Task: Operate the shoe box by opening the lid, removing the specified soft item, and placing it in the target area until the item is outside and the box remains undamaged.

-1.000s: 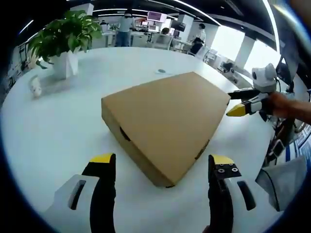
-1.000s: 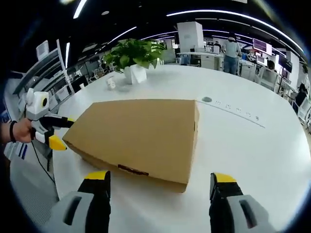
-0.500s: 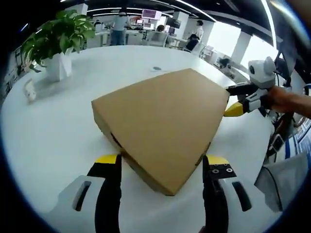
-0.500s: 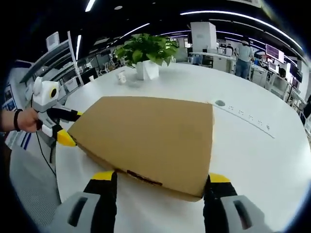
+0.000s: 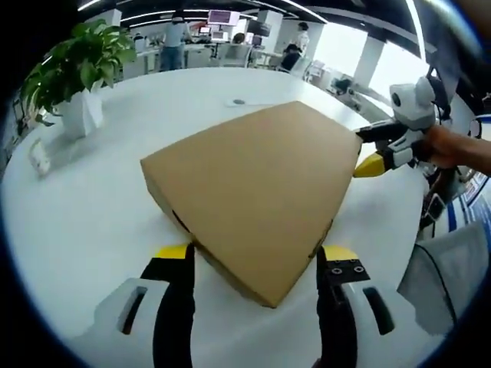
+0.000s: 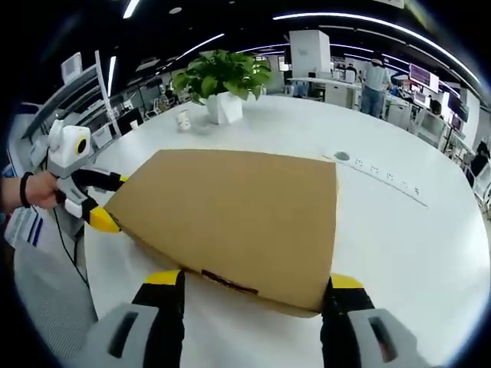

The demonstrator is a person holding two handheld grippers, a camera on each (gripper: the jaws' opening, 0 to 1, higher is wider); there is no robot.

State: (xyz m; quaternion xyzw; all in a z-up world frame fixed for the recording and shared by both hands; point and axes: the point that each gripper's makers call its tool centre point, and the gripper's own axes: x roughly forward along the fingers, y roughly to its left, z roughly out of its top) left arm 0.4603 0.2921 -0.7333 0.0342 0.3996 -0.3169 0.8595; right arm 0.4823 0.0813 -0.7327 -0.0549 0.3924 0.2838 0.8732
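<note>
In the left gripper view, the left gripper [image 5: 257,257] stands wide open at the bottom, holding nothing, its jaws flanking the near corner of the closed shoe box [image 5: 253,184], which lies mid-frame on a white table [image 5: 84,199]. A potted plant [image 5: 73,73] stands upper left; office desks fill the top.

In the right gripper view, the right gripper [image 6: 255,285] is equally spread and empty, straddling the box's [image 6: 230,215] near edge. The left gripper [image 6: 96,203] sits at the box's left corner.

No legible text, labels or numbers on any surface; distant monitors too blurred.
</note>
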